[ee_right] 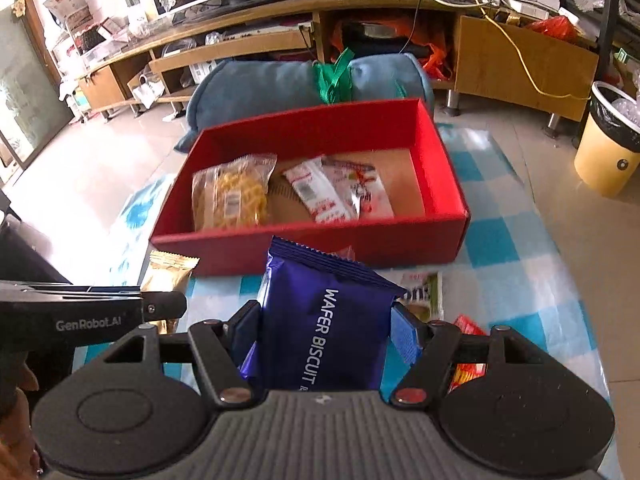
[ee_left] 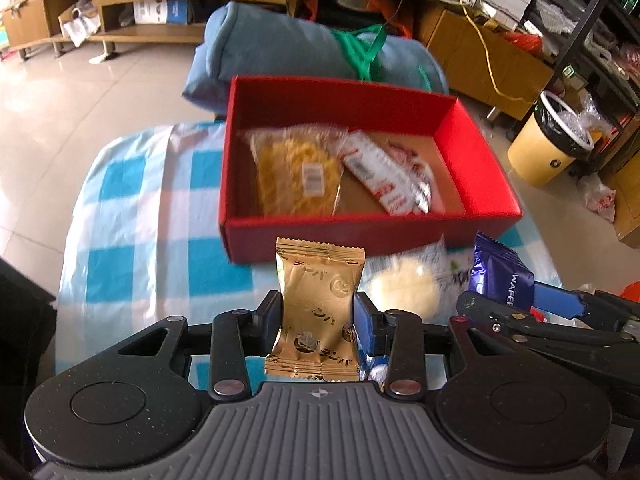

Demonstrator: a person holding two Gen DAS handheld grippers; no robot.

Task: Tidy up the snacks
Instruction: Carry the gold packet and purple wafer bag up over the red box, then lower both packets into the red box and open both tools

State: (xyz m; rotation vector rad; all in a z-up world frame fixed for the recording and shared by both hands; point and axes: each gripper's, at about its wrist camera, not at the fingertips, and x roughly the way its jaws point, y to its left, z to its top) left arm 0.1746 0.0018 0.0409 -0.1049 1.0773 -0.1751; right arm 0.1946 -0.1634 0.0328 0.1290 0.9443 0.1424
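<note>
Your left claw [ee_left: 319, 316] is clenched on the gold packet [ee_left: 318, 312], upright between its pads, just short of the red box [ee_left: 480, 152]. Your right claw [ee_right: 324, 334] grasps the blue wafer pack [ee_right: 324, 328], likewise before the box.

The blue wafer packet [ee_right: 324, 320] hides its lower end behind the gripper body. A red-and-yellow packet [ee_right: 468, 364] shows only slivers past the right fingers [ee_right: 406, 336]. The packets in the red box [ee_left: 480, 152] are motion-blurred, their print unreadable.
</note>
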